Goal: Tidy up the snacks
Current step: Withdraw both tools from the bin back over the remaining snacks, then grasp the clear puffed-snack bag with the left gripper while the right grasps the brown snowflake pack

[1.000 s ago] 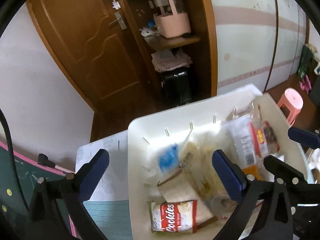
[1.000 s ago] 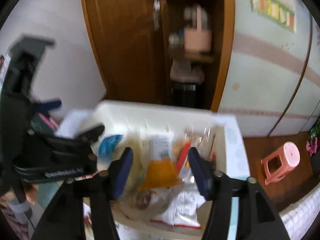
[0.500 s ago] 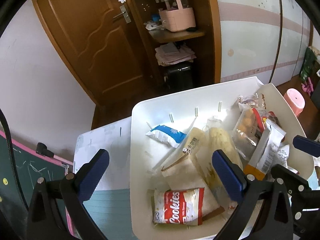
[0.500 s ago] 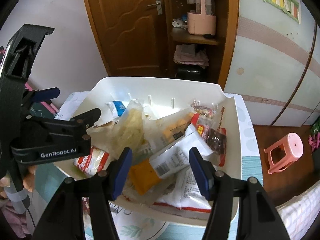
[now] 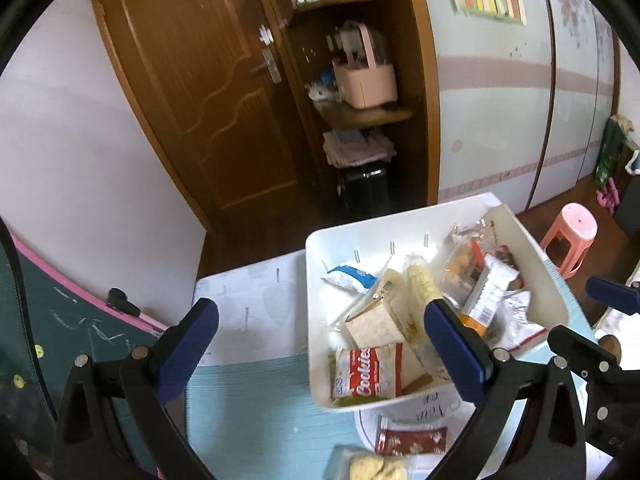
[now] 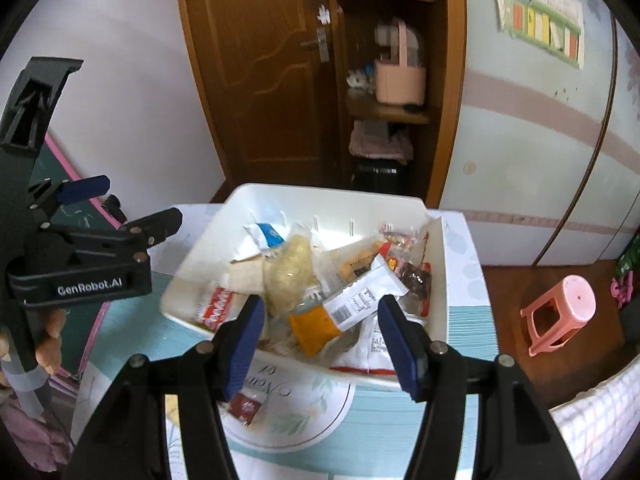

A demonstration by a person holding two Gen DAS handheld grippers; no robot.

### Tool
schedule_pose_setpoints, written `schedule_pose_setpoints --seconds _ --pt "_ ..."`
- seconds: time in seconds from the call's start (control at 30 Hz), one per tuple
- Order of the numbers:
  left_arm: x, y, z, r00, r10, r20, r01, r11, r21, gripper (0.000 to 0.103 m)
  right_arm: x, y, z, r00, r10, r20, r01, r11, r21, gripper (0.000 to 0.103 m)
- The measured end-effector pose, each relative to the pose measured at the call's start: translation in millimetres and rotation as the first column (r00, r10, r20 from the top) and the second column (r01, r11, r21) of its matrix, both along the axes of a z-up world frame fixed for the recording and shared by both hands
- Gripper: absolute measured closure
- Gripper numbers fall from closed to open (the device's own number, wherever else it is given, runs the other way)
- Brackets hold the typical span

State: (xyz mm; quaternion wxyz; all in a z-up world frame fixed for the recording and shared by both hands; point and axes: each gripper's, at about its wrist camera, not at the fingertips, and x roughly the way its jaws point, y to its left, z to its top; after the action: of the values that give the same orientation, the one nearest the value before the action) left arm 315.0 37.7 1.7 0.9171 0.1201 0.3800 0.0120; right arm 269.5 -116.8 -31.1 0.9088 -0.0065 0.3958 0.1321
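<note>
- The snacks are heaped in a white rectangular plastic bin [image 5: 436, 216] that is set on a pale blue striped surface [image 5: 256, 400]; two more are seen outside it, a small dark red sachet [image 5: 412, 440] just in front of the bin and a clear pack of pale crackers [image 5: 376, 470] nearer the camera.
- The red-and-white foil "Cookies" packet [image 5: 366, 374] is judged light, crinkly and slippery; its crimped end seam is the likeliest place to be pinched.
- The clear bag of yellowish puffed pieces [image 6: 290, 270] and the square cracker pack [image 5: 374, 328] are thought fragile; they should be taken by a sealed edge, not across the middle.
- The white-and-orange wrapped bar [image 6: 344, 312] is laid across the top of the heap and would probably have to be lifted first.
- The left gripper [image 5: 320, 348] is held open wide, with nothing between its jaws, above the bin's near left corner.
- The right gripper [image 6: 322, 344] is held about half open and empty, above the bin's near wall.
- Access is hindered by the bin's walls and the overlapping packets; the two grippers are close together and could get in each other's way.
- A pink plastic stool [image 6: 560, 312] stands on the floor, well apart.
</note>
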Motion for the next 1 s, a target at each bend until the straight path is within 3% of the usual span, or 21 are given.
schedule_pose_setpoints --seconds 0.23,0.5,0.8,1.0 --pt "-53.1 9.2 24.4 0.999 -0.019 0.029 0.019 1.000 -0.005 0.001 -47.0 10.6 24.5 0.998 0.042 0.052 -0.041 0.999 -0.023 0.043" --pt "-93.9 17.9 1.8 0.997 -0.060 -0.053 0.056 0.996 -0.074 0.001 -73.3 19.5 6.5 0.996 0.081 0.023 -0.080 0.995 -0.053 0.043" --pt "-117.0 16.1 -93.6 0.961 -0.132 -0.244 0.103 0.986 -0.129 0.001 -71.7 29.6 -66.1 0.986 0.127 -0.106 -0.134 0.989 -0.062 0.043" --pt "-108.6 24.0 -168.1 0.917 -0.117 -0.383 0.060 0.986 -0.156 0.001 -63.0 44.8 -113.8 0.969 0.176 -0.174 -0.196 0.974 -0.109 0.043"
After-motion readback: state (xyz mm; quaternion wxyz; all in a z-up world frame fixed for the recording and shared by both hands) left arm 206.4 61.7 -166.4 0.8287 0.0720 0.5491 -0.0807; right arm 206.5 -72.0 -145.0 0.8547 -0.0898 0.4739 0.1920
